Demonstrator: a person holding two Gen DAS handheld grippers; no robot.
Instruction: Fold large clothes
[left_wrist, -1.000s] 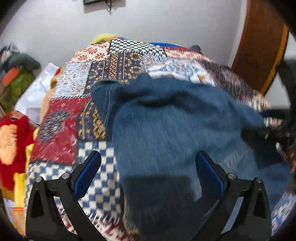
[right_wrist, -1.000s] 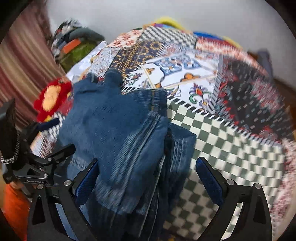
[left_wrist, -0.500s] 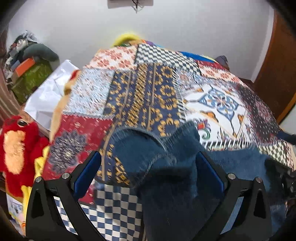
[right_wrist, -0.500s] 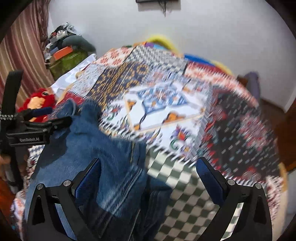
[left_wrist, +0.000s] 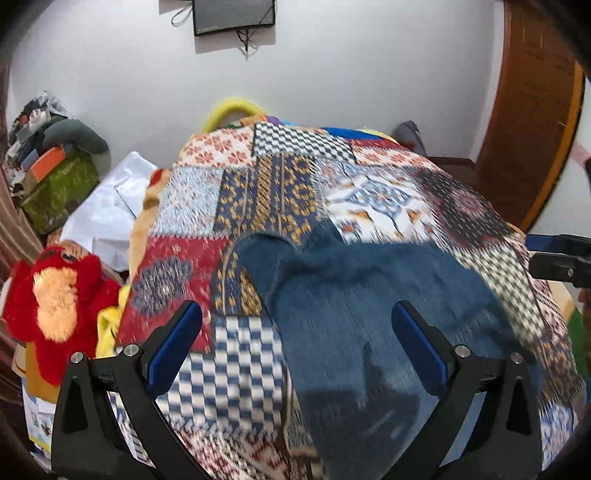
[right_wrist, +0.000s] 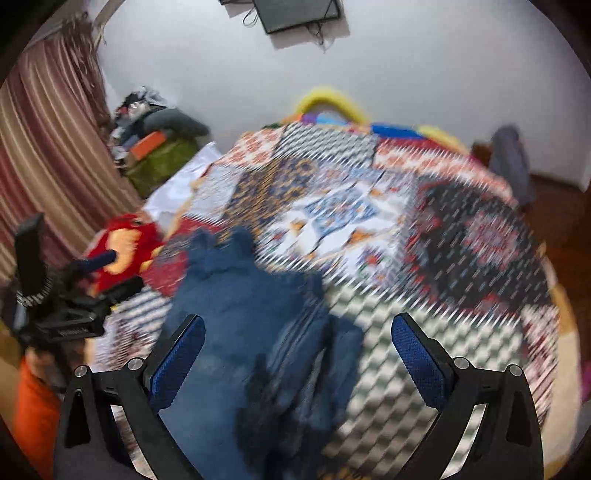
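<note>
Across the bed (left_wrist: 280, 199), on its patchwork quilt (left_wrist: 472, 214), I see the blue jeans (left_wrist: 369, 295) lying bunched toward my near side, folded over on themselves, with one rounded end reaching up onto the navy and gold patch. From my left wrist camera the left claw (left_wrist: 295, 347) hangs above the denim with both blue pads spread wide and nothing between them; one pad sits over the blue checked patch, the other over the jeans. From my right wrist camera the right claw (right_wrist: 297, 354) is just as wide apart and empty, above the rumpled right-hand edge of the jeans (right_wrist: 251, 314), where the cloth piles in darker folds beside the green checked patch. That view is heavily blurred, so I cannot read the seams or the hem. Each claw shows at the side of the other's view: the right claw (left_wrist: 557, 254) past the right edge of the quilt, the left claw (right_wrist: 85, 273) out past the left edge near the red plush toy (right_wrist: 122, 247). Far half of the quilt lies bare and open all the way to the white wall (left_wrist: 369, 74). Off the bed's left edge sit the red plush toy (left_wrist: 55, 295), a white sheet (left_wrist: 107, 214) and a cluttered green box (left_wrist: 59, 188); a wooden door (left_wrist: 532, 122) stands at the far right
</note>
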